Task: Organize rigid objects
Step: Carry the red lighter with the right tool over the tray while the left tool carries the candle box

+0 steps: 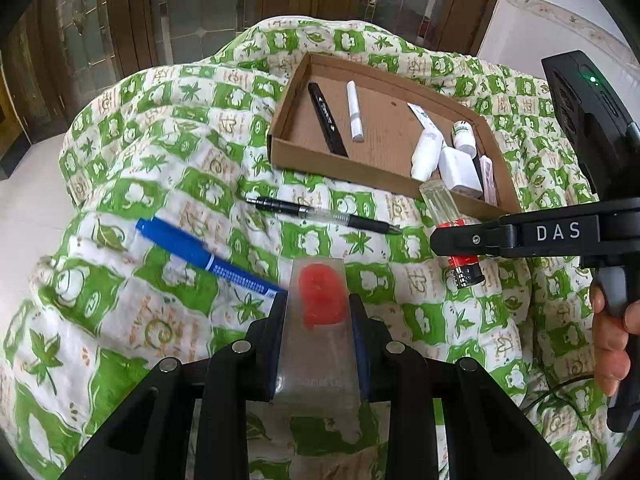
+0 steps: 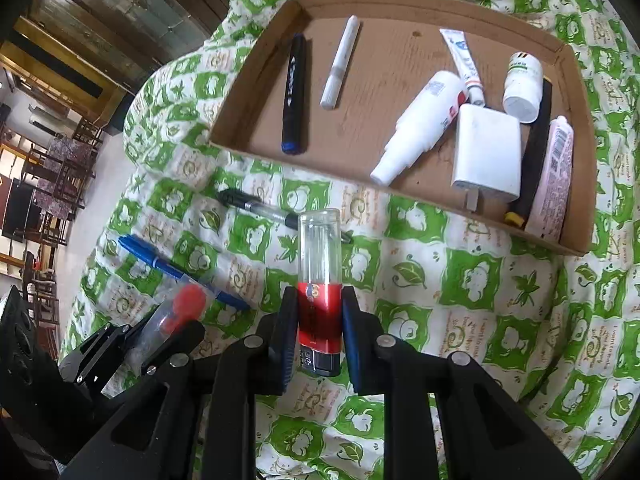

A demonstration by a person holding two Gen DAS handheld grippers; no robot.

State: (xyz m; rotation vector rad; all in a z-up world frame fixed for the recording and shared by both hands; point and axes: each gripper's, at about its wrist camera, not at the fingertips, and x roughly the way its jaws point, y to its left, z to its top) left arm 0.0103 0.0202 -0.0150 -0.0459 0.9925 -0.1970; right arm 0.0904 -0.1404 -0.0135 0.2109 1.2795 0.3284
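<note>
right gripper [image 2: 318, 320] is clamped on the clear lighter [image 2: 320, 272] at its red band; left gripper [image 1: 318, 320] grips the clear box [image 1: 318, 332] with a red piece. ahead lies the cardboard tray [image 2: 256, 76]: lift over its near wall, release into the bare middle, clear of the pens [image 2: 256, 210] ahead.

Print on the blue pen [image 1: 208, 258] is too small to read; black marker [image 2: 530, 152] lies half-hidden under the charger [image 2: 486, 154].

left tongs [image 1: 318, 312] clamped, angled downward, right tongs [image 2: 316, 320] clamped, angled downward
</note>
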